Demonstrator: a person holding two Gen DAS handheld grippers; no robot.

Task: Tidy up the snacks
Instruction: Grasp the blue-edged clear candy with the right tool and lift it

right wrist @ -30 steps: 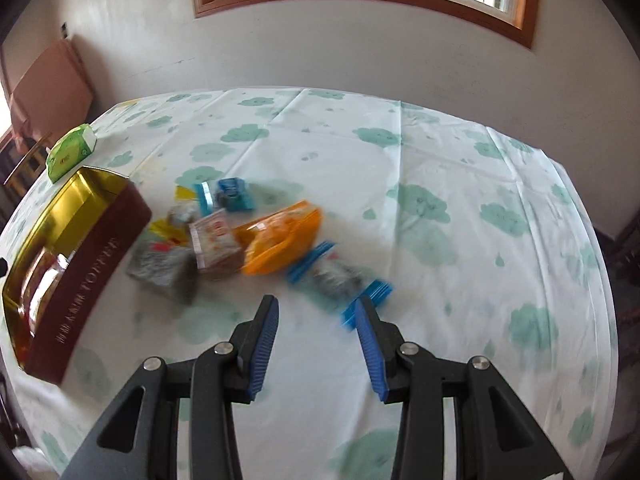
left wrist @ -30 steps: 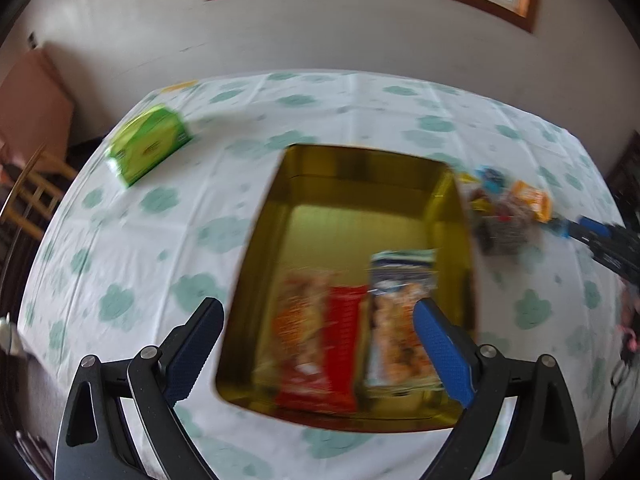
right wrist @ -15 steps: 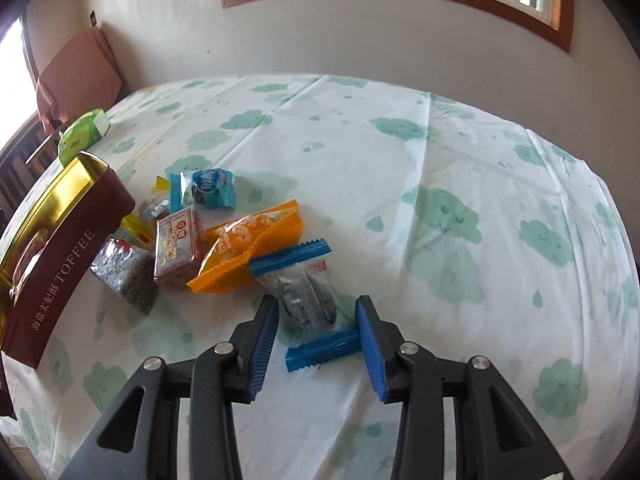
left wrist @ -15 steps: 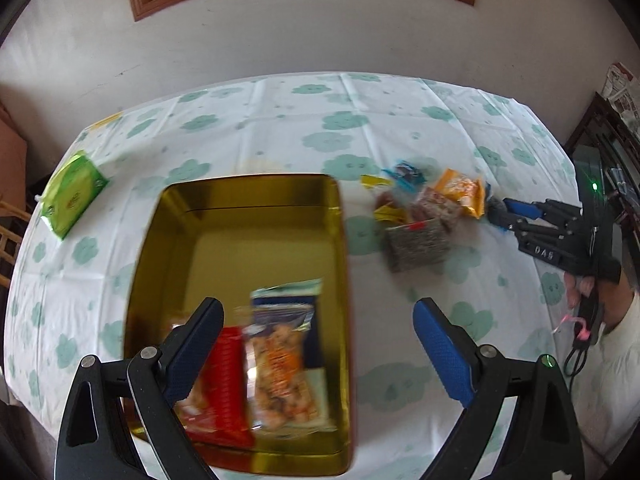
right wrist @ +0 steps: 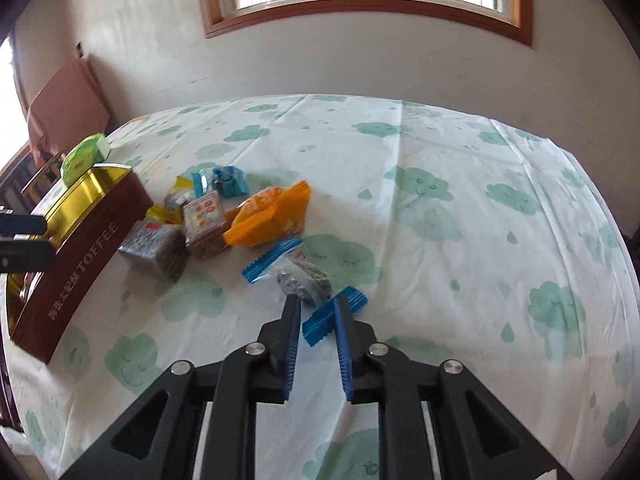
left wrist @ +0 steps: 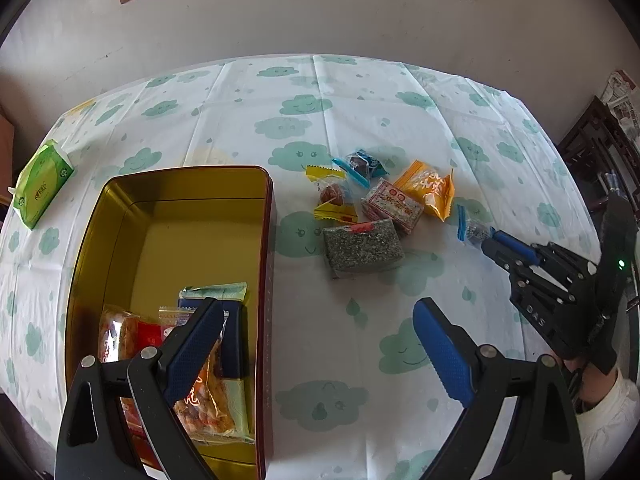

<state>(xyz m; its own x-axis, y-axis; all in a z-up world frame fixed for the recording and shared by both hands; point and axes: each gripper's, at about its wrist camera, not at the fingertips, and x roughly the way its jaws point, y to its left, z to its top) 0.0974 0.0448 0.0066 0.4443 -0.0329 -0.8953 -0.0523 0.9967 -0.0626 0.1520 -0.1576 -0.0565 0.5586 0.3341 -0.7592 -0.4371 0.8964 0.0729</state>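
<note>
A gold toffee tin (left wrist: pixel 120 200) with dark red walls (right wrist: pixel 88 248) holds a few snack packets (left wrist: pixel 208 392) at its near end. My left gripper (left wrist: pixel 316 340) is open and empty above the tin's right wall. A pile of loose snacks lies right of the tin: a grey-green block (left wrist: pixel 362 248), an orange packet (left wrist: pixel 428 188), a red-printed box (left wrist: pixel 392 206). My right gripper (right wrist: pixel 316 304) has its jaws narrowed around the near end of a blue-ended candy wrapper (right wrist: pixel 304 276) on the cloth. It also shows in the left wrist view (left wrist: pixel 496 246).
A cloud-print cloth (right wrist: pixel 460 208) covers the table. A green tissue pack (left wrist: pixel 42 184) lies at the far left beyond the tin. A wall with a window stands behind. A dark wooden shelf (left wrist: pixel 600 152) stands at the right.
My left gripper has swung right, from over the tin towards the snack pile. My right gripper has moved forward and narrowed around the blue-ended candy wrapper.
</note>
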